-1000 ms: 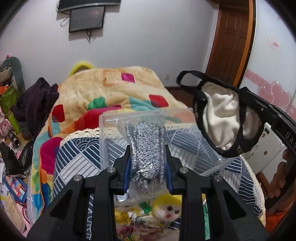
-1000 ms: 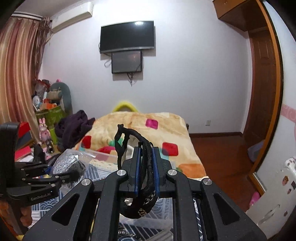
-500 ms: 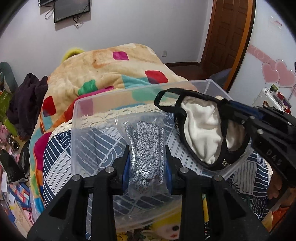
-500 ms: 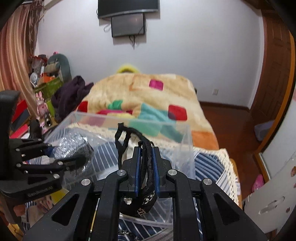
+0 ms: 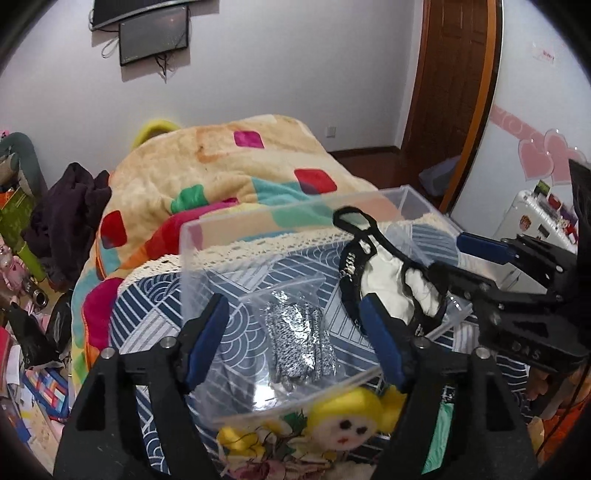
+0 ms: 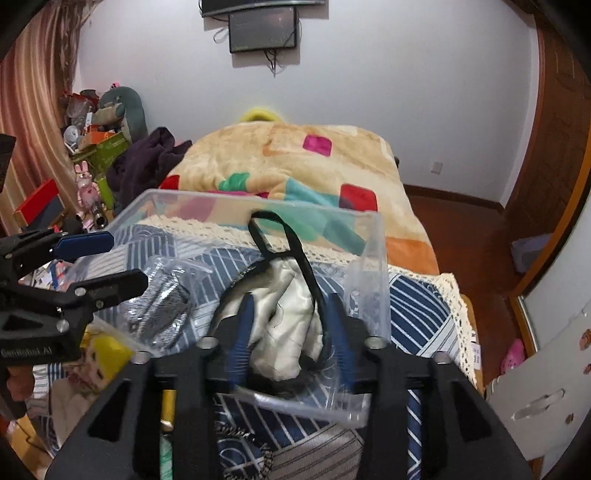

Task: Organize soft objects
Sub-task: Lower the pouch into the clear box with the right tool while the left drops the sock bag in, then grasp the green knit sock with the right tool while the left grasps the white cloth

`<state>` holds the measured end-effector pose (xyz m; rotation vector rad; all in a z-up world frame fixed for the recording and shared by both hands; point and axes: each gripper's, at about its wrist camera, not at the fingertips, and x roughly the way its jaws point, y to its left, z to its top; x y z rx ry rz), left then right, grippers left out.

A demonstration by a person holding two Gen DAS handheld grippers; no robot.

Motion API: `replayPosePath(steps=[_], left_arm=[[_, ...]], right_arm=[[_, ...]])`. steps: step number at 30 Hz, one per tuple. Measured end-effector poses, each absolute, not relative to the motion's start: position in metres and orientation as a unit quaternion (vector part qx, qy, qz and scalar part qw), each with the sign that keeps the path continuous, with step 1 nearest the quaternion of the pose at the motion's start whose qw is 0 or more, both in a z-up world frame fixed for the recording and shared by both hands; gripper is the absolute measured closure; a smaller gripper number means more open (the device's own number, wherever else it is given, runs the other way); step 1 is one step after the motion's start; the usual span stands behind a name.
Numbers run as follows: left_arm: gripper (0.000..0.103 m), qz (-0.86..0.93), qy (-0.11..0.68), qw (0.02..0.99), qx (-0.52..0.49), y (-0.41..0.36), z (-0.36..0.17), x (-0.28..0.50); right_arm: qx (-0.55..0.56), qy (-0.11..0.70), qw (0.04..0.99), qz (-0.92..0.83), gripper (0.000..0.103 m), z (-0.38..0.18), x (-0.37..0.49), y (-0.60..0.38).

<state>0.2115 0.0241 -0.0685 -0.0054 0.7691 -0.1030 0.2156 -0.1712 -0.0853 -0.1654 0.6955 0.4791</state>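
My left gripper [image 5: 293,334] has its jaws spread wide and holds nothing. Between them, down in the clear plastic box [image 5: 258,221], lies the bagged gloves [image 5: 301,339]: a speckled black-and-white knit pair, bumpy to look at, sealed in a shiny see-through bag. They lie flat near the box's front left corner.

My right gripper [image 6: 290,334] is let go too, jaws apart with their blue pads on each side of the black bag [image 6: 288,306]. That bag is soft and floppy, with a cream silky lining bunched up inside and a thin black strap looping up toward the box's back wall. It sits on the right side of the box, just beside the gloves.

The box has thin, see-through walls and square corners. It rests on a blue and white cloth [image 5: 155,321] with line patterns and a lace edge, spread on the bed. A yellow-haired doll [image 5: 345,421] lies just outside the box's front wall. Behind the box is a fluffy tan blanket [image 5: 229,166] with bright colored squares. A dark screen [image 6: 262,31] hangs on the white wall, and a brown wooden door [image 5: 452,81] stands at the right.
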Motion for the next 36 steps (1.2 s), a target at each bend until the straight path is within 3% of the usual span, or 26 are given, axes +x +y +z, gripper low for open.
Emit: replayPosePath(steps=[5, 10, 17, 36], left_arm=[[0.014, -0.046, 0.346, 0.937, -0.018, 0.033, -0.052, 0.187], [0.011, -0.04, 0.327, 0.944, -0.024, 0.038, -0.046, 0.157], [0.009, -0.04, 0.333, 0.941, -0.034, 0.041, -0.061, 0.117], [0.008, -0.051, 0.4, 0.915, -0.018, 0.012, -0.14, 0.074]], right_arm=[[-0.071, 0.299, 0.92, 0.244, 0.039, -0.067, 0.196, -0.173], [-0.069, 0.255, 0.931, 0.252, 0.019, -0.048, 0.167, -0.173], [-0.069, 0.239, 0.931, 0.266, 0.016, -0.053, 0.135, -0.171], [-0.045, 0.368, 0.885, 0.281, 0.018, -0.142, 0.124, -0.167]])
